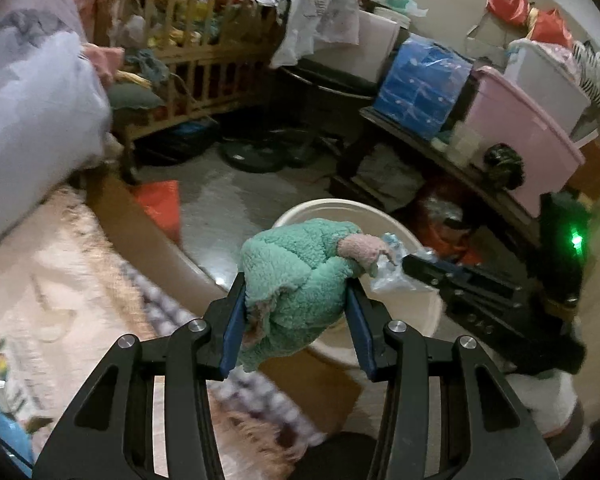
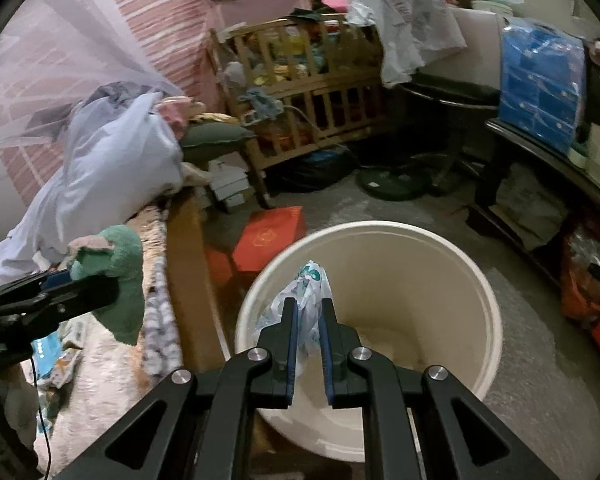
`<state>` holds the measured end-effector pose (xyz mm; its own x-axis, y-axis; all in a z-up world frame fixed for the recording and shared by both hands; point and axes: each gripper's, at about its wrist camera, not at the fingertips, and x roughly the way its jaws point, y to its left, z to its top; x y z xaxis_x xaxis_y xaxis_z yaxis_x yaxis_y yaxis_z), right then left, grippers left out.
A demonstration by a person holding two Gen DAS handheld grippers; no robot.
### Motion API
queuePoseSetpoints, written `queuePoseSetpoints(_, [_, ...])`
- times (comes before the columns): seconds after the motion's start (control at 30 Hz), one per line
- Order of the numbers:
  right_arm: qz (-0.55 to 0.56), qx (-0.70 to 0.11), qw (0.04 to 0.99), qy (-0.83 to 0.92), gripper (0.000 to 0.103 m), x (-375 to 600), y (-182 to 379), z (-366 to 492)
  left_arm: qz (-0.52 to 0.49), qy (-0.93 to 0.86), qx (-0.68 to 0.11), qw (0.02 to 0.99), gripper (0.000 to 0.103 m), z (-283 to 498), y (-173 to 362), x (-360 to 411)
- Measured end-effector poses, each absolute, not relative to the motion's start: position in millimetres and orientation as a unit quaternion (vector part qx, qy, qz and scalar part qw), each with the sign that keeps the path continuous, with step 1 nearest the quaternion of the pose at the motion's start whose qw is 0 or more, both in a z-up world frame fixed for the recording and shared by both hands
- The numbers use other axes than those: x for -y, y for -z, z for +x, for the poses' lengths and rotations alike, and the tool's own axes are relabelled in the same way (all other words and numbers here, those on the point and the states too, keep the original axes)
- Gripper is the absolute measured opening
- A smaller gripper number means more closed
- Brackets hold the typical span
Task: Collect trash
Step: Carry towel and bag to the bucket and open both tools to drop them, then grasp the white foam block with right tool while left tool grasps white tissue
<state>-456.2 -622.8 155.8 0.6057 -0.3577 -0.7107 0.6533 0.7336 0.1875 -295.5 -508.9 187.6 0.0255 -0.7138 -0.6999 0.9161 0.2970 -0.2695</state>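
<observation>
Right wrist: right claw [image 2: 308, 312] pinches plastic wrapper [image 2: 306, 300] inside bucket [image 2: 480, 280] rim.

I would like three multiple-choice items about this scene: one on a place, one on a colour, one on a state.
1. Where does the right hand-held gripper hold the plastic wrapper?
A. above the bucket's opening
B. over the wooden crib
C. on the bed

2. What colour is the fleece item in the left hand-held gripper?
A. red
B. mint green
C. black

3. How is the white bucket?
A. tipped over
B. lidded
C. upright and open

Answers: 1 A, the wrapper hangs over the bucket's mouth; 2 B, green fleece sits between the jaws; 3 C, its round open mouth faces up.
</observation>
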Motion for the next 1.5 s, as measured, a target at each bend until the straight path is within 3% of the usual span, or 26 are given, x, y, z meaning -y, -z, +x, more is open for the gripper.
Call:
queuePoseSetpoints(0.1, [0.228,-0.336,0.860,0.308,0.010,635,-150,-464,0.109,0.595,-0.402,0.688,0.048,-299,-187,520])
queuePoseSetpoints(0.17, [0.239,-0.334,0.853,0.322,0.010,644,-147,-469,0.083,0.606,-0.415,0.673,0.056,-299,-186,528])
queuePoseSetpoints(0.2, [0.244,-0.332,0.850,0.328,0.012,648,-146,-470,0.071,0.611,-0.419,0.668,0.066,-298,-186,530])
queuePoseSetpoints(0.23, [0.249,-0.330,0.848,0.332,0.028,651,-145,-472,0.055,0.616,-0.423,0.662,0.073,-297,-186,531])
queuePoseSetpoints(0.27, [0.255,-0.326,0.845,0.338,0.052,654,-144,-475,0.039,0.621,-0.426,0.656,0.073,-296,-187,532])
queuePoseSetpoints(0.33, [0.262,-0.315,0.846,0.342,0.062,655,-145,-479,0.035,0.620,-0.426,0.658,0.073,-295,-190,532])
queuePoseSetpoints(0.83, [0.254,-0.349,0.858,0.279,0.062,618,-139,-441,0.102,0.507,-0.378,0.768,0.073,-270,-195,458])
queuePoseSetpoints(1.5, [0.215,-0.384,0.891,0.113,0.062,484,-149,-320,0.102,0.368,-0.360,0.851,0.073,-207,-205,304])
